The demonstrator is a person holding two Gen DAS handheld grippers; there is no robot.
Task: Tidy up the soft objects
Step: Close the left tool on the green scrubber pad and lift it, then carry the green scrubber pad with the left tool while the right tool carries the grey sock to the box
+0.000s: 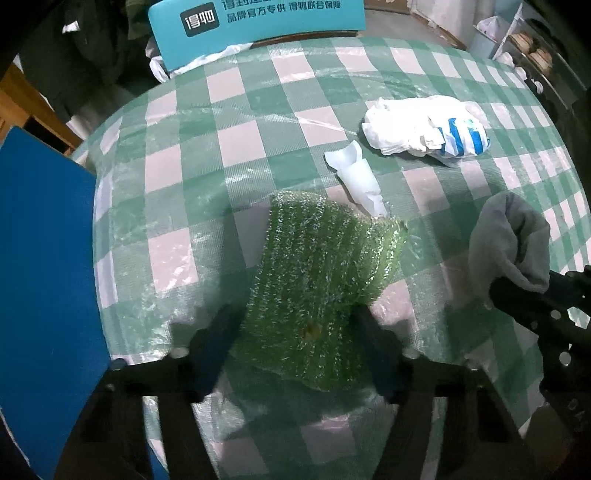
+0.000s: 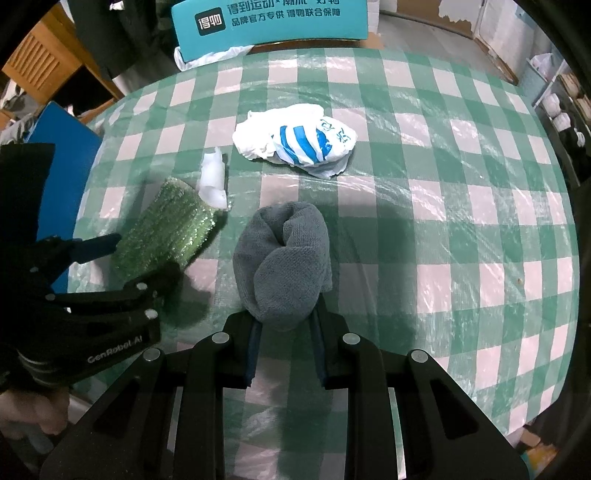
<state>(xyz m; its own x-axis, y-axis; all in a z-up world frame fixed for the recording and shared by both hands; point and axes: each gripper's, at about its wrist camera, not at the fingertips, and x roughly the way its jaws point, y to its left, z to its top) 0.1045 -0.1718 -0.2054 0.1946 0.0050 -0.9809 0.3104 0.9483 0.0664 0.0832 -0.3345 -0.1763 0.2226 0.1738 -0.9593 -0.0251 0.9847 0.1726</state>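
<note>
The left gripper (image 1: pixel 295 332) is clenched on a green glittery scouring cloth (image 1: pixel 317 280), its two dark fingers pressing the cloth's lower part from either side while the rest fans out above the checked tablecloth (image 1: pixel 236 140). From the right wrist view the same cloth (image 2: pixel 166 232) appears side-on, held just above the table near its left edge, with the left gripper (image 2: pixel 122 258) seen from outside (a "GenRobot.AI" mark shows on its body, and part of a bare hand (image 2: pixel 29 410) holding it at the lower left).

The right gripper (image 2: pixel 284 328) grasps a rolled grey towel (image 2: pixel 284 258); the towel's lower end sits squeezed between the blue-padded fingers and the roll stands up ahead of them. The left wrist view catches only that towel's bunched top (image 1: pixel 509 240) and a piece of the right gripper's black frame at the right edge, so the grip itself cannot be judged from there.

Farther along the table lies a crumpled white plastic bag with blue stripes (image 2: pixel 295 140), and between it and the green cloth a small white foam scrap (image 2: pixel 214 181). In the left wrist view the scrap (image 1: pixel 358 177) lies just beyond the cloth's upper edge; whether they touch is unclear. A teal box with white printed characters (image 1: pixel 255 22) stands past the table's far edge, and a blue panel (image 1: pixel 44 280) fills the left side of that view.
</note>
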